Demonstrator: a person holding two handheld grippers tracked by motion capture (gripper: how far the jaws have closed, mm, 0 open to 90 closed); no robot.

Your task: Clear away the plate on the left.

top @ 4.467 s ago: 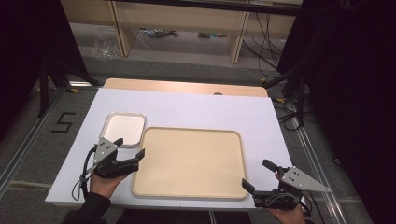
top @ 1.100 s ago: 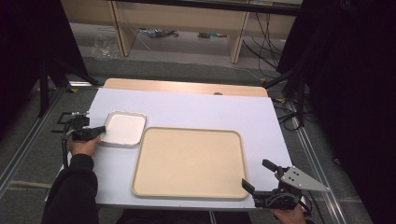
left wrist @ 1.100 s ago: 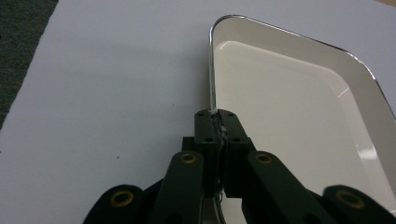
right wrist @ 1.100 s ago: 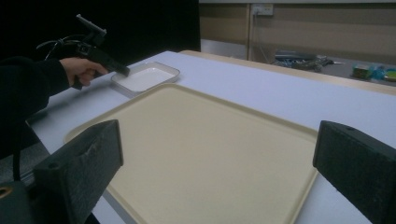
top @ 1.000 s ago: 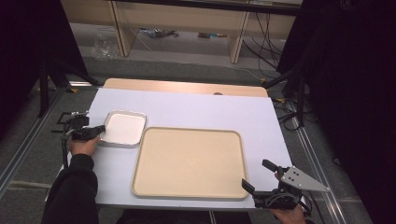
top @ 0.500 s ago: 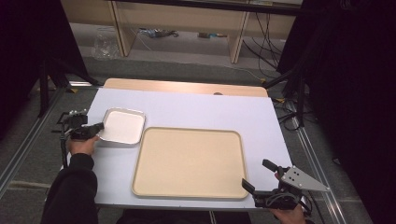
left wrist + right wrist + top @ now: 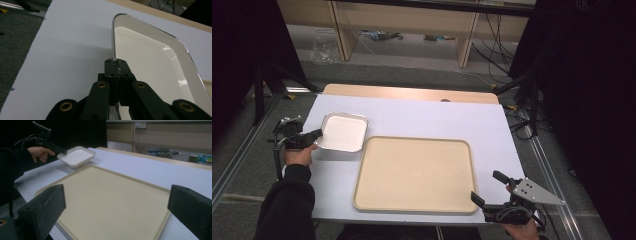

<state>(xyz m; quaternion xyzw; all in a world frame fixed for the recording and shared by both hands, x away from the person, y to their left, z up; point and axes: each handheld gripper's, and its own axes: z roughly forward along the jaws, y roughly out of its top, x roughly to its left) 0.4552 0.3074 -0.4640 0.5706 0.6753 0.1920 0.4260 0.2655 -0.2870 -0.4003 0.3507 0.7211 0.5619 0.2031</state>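
Jaws of the left gripper [image 7: 316, 134] pinch the dish [image 7: 343, 131] rim at left of frame. Right gripper [image 7: 489, 189], lower right, is spread beside the tray [image 7: 414, 172].

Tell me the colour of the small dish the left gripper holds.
White, with a shiny silvery rim; the dish shows best in the left gripper view.

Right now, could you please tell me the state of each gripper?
Left gripper: closed on the rim of the white dish.
Right gripper: open, holding nothing, facing the beige tray.
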